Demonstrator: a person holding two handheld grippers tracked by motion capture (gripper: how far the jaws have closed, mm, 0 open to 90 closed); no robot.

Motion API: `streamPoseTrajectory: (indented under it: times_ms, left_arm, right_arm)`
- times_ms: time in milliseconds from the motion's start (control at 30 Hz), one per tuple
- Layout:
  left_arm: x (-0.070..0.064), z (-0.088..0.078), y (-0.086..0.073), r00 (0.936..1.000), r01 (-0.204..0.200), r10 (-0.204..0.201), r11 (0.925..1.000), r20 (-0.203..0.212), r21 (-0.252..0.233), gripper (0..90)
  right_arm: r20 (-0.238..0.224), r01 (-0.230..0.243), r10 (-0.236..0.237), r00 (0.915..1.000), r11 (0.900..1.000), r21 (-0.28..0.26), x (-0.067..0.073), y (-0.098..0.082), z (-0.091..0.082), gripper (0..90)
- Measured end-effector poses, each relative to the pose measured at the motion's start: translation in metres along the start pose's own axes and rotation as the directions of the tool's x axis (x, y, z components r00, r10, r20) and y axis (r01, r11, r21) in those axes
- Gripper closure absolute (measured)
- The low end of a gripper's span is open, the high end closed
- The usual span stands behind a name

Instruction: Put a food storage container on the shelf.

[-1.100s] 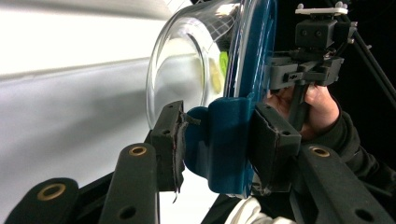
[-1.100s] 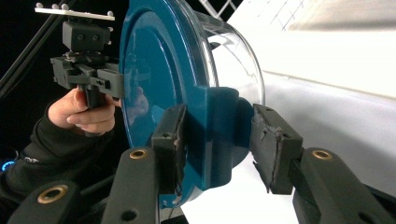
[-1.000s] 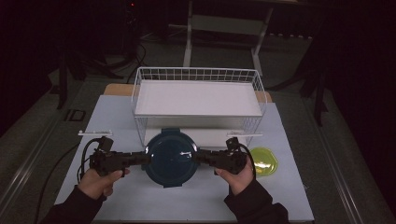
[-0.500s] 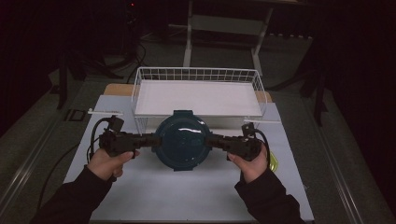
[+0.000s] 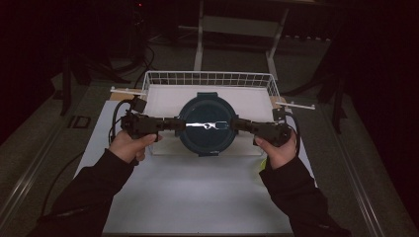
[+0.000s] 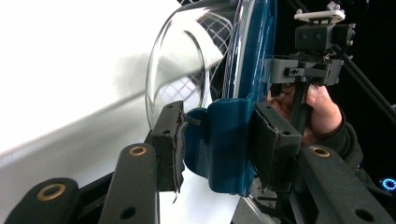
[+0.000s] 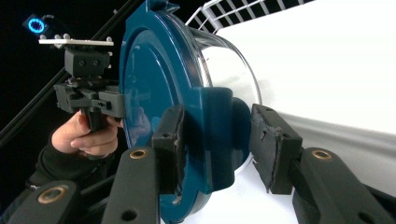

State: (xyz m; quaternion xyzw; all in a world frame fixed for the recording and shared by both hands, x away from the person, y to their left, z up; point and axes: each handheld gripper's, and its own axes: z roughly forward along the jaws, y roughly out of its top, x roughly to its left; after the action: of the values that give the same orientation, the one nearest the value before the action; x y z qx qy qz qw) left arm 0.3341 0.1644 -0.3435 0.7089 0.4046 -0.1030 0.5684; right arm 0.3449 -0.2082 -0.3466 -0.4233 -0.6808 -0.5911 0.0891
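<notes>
Both claws are on the round blue-lidded container (image 5: 206, 125), one to each side, and it hangs in the air between them, over the near edge of the white wire basket (image 5: 210, 79). The left claw (image 5: 174, 124) is closed on the latch tab at its side; the left gripper view has that blue tab (image 6: 224, 140) squeezed between both pads. The right claw (image 5: 236, 124) has the opposite tab (image 7: 215, 135) between its jaws: one pad presses the lid side, while the other pad seems a touch off the glass, so how firm that hold is I can't quite tell.

I'd call this the carry, lifted and heading for the basket. The next move calls for both hands travelling together, keeping the container level, clearing the basket's near rim just beyond the claws, then lowering onto the white liner inside.

The high view gives the layout: the container between the claws, the basket beyond, the table (image 5: 197, 197) below. The gripper views add the clear glass bowl (image 6: 177, 60) beneath the lid, and the pad contact.
</notes>
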Motion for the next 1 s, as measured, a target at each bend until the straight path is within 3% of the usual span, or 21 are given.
streamPoseTrajectory:
  times_ms: [267, 633, 733, 900, 933, 1000]
  left_arm:
    - [0.011, 0.011, 0.018, 0.9998, 0.022, -0.022, 0.9992, 0.002, -0.033, 56.9]
    - [0.021, 0.018, 0.030, 0.9987, 0.050, -0.051, 0.9968, -0.005, -0.063, 56.3]
    - [0.025, 0.021, 0.033, 0.9980, 0.062, -0.062, 0.9959, 0.009, -0.065, 56.0]
    - [0.033, 0.025, 0.039, 0.9961, 0.086, -0.085, 0.9933, 0.025, -0.076, 54.2]
    - [0.034, 0.025, 0.041, 0.9957, 0.092, -0.091, 0.9928, 0.017, -0.077, 52.5]
    - [0.039, 0.027, 0.043, 0.9928, 0.118, -0.116, 0.9909, 0.032, -0.066, 52.4]
  right_arm:
    - [0.013, -0.028, 0.028, 0.9995, 0.999, -0.017, -0.012, 0.019, 0.002, 56.7]
    - [0.032, -0.065, 0.066, 0.9973, 0.998, -0.026, -0.022, 0.035, 0.009, 56.6]
    - [0.034, -0.074, 0.075, 0.9966, 0.997, -0.030, -0.024, 0.039, 0.009, 56.5]
    - [0.101, -0.049, 0.052, 0.9935, 0.998, -0.032, -0.021, 0.046, 0.012, 56.0]
    - [0.151, -0.012, 0.019, 0.9883, 0.999, -0.049, -0.018, 0.051, 0.011, 66.0]
    - [0.163, -0.016, 0.022, 0.9864, 0.999, -0.042, -0.017, 0.053, 0.013, 65.3]
